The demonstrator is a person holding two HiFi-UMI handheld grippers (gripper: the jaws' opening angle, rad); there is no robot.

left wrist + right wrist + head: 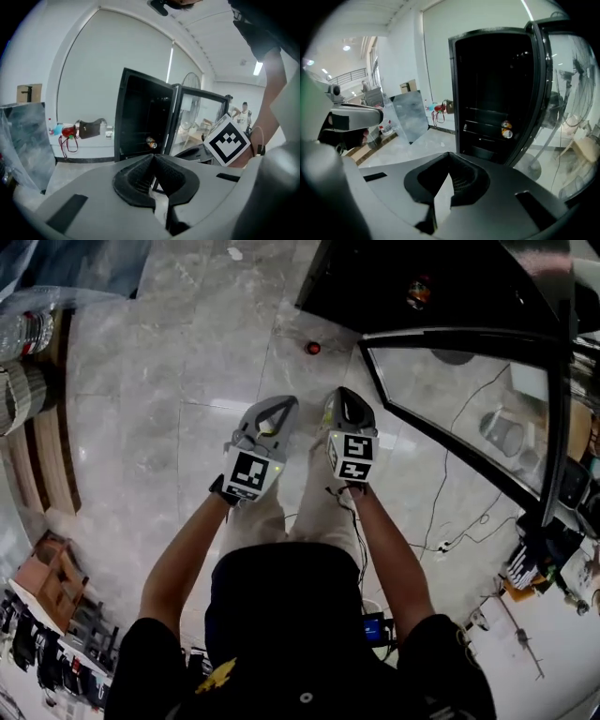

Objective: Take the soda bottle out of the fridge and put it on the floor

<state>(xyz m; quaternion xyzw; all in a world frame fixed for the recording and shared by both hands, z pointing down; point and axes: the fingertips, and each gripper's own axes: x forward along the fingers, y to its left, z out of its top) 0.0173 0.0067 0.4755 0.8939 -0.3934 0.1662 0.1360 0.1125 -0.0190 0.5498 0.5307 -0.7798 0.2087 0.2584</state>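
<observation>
The black fridge [441, 282] stands open at the upper right of the head view, its glass door [469, 409] swung out over the floor. A small soda bottle [419, 292] with a red and yellow label lies on a shelf inside; it also shows as the soda bottle [506, 130] in the right gripper view and the soda bottle [151, 142] in the left gripper view. My left gripper [281, 401] and right gripper [343, 392] are held side by side above the marble floor, short of the fridge. The left gripper [153, 158] and the right gripper [450, 161] are both shut with nothing in them.
A small red object [312, 348] lies on the floor near the fridge's corner. A wooden pallet [42, 456] with water bottles [26, 332] sits at the left. Cables [459, 531] run across the floor at the right. A fan [506, 432] shows through the glass door.
</observation>
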